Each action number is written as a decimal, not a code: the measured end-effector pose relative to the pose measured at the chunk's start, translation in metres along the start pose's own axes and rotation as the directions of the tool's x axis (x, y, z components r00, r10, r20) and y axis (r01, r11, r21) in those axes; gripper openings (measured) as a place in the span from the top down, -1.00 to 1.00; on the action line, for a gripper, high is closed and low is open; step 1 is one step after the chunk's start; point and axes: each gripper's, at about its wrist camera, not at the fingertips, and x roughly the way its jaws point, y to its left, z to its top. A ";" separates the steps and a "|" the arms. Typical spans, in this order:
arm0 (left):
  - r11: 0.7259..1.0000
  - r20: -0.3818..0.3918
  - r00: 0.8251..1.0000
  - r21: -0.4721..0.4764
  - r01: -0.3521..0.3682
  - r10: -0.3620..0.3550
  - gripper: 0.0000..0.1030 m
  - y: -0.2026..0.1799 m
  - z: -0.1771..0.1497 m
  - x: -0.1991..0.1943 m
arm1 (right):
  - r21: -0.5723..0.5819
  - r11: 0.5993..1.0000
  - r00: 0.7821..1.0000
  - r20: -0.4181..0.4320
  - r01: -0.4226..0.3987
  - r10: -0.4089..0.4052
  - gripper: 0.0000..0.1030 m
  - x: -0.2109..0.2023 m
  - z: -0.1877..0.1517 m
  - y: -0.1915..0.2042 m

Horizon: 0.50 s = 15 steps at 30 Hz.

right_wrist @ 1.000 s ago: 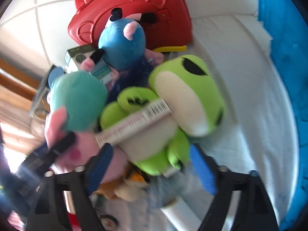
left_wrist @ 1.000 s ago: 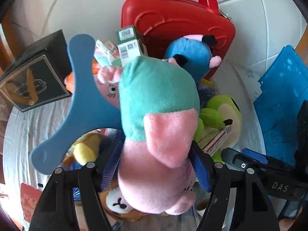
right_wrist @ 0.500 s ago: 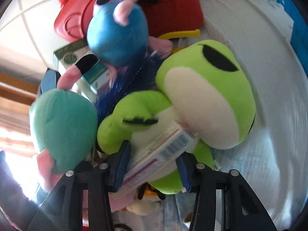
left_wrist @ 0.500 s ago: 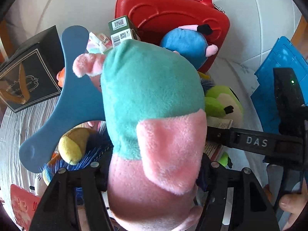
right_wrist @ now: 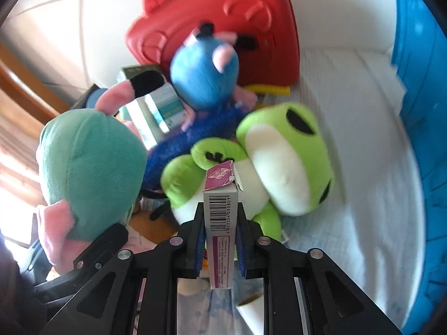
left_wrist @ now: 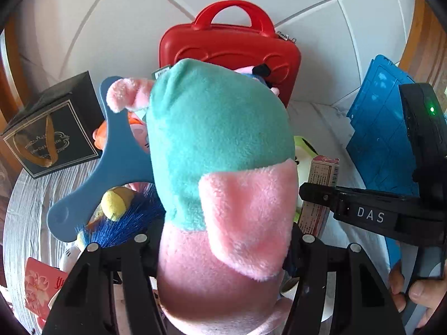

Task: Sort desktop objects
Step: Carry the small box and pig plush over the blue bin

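Left to right across the desk: a black gift box [left_wrist: 53, 131], a blue paddle [left_wrist: 111, 162], then the left gripper [left_wrist: 220, 254], its jaws having just been closing on a pink-and-teal plush [left_wrist: 220, 150] that filled the gap between them. The plush stood long axis outward along the fingers, held above the pile. Behind it leaned a red case [left_wrist: 229, 44]. Further right, the right gripper [right_wrist: 220, 240] had just been closing and was clamped on a small carton [right_wrist: 220, 215], pads on its two broad faces, barcode edge up, long axis running forward along the fingers. The carton hung in front of a green frog plush [right_wrist: 282, 159]. A blue tray [right_wrist: 419, 97] stood at far right, nearer the right hand, probably the carton's likeliest destination.
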 end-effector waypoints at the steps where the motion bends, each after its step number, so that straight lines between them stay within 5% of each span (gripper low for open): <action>1: 1.000 0.017 1.000 0.010 -0.001 0.000 -0.16 -0.007 0.001 -0.009 | -0.012 1.000 1.000 0.021 0.005 -0.005 0.65 -0.010 -0.001 0.002; 8: 0.996 0.118 0.992 0.076 0.043 -0.052 -0.16 -0.049 0.007 -0.067 | -0.086 0.987 0.968 0.221 0.137 -0.115 0.65 -0.108 -0.028 0.007; 15: 0.979 0.197 0.969 0.171 0.113 -0.146 -0.16 -0.100 0.005 -0.132 | -0.034 0.963 0.891 0.389 0.266 -0.233 0.65 -0.216 -0.069 0.001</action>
